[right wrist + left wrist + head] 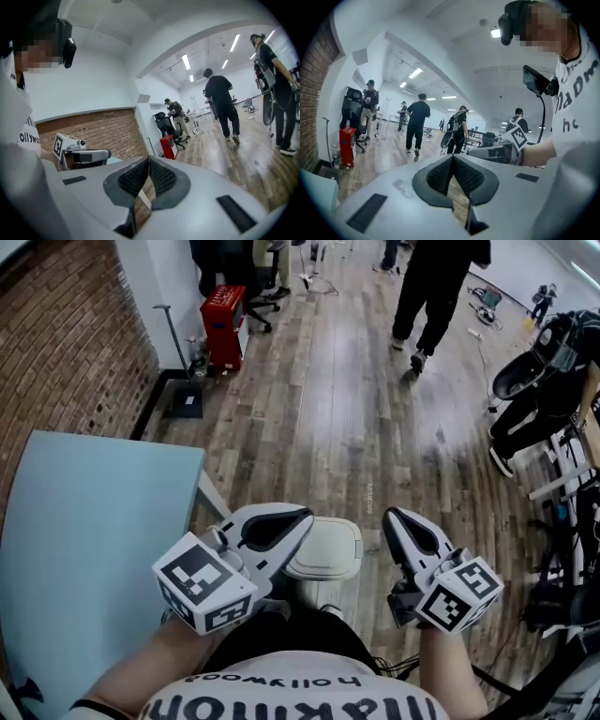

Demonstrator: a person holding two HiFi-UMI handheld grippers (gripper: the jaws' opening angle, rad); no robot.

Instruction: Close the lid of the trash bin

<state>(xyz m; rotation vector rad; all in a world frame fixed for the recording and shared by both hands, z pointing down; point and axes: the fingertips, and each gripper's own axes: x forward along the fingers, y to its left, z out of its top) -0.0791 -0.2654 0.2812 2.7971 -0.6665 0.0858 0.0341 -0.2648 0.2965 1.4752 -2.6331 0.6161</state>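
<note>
Left gripper [302, 518] and right gripper [392, 517] are pinched shut, empty; bin [307, 592] could get tipped if the lid [328, 547] is shoved off-centre.

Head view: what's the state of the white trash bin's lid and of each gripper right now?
White plastic trash bin lid: down and lying flat, looks closed.
Left gripper: jaws together, nothing between them; it overlaps the lid's left edge, contact unclear.
Right gripper: jaws together, empty, off to the lid's right.
</note>
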